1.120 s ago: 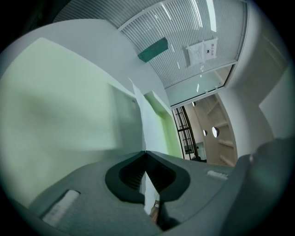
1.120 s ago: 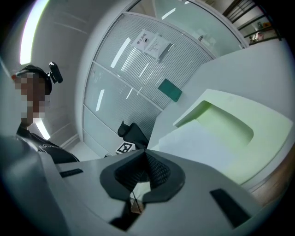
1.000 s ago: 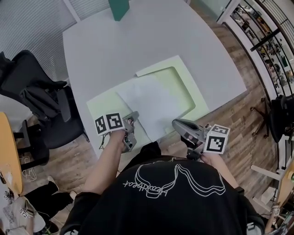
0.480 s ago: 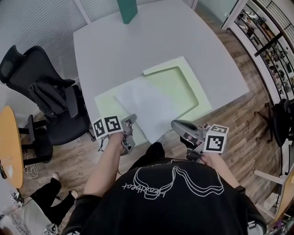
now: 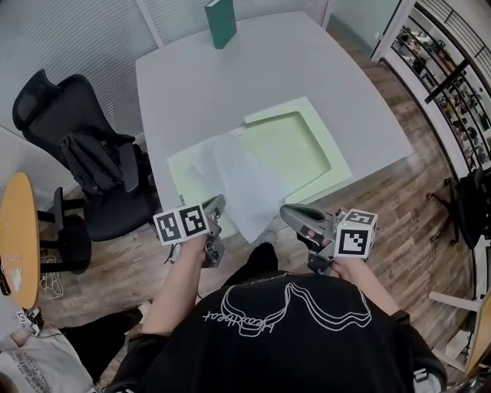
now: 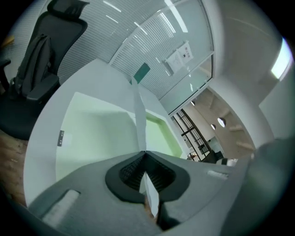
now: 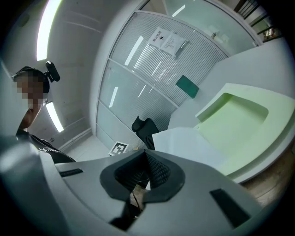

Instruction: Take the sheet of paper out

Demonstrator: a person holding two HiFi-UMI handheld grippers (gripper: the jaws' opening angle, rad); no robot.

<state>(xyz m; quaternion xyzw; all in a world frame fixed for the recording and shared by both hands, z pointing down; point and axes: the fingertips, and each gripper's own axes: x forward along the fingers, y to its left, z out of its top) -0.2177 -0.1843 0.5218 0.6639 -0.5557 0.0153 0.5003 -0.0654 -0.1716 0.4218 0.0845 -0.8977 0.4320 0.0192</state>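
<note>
Two grippers sit at the table's [image 5: 230, 84] near edge in the head view. The left gripper [image 5: 216, 206] is at the near left corner of the open green folder [image 5: 288, 146], the right gripper [image 5: 285, 213] just off its near side. The sheet of paper [image 5: 234, 180] lies across the folder's left half and hangs past its near edge. A green book [image 5: 221, 23] stands well beyond the folder, and a black chair [image 5: 84, 165] is to its left.

Left gripper view: the jaws pinch the sheet, which runs edge-on from them over the folder.

Right gripper view: the jaws are pressed together, and I can make out nothing between them. The sheet lies just past their tips, on the folder's near side.
</note>
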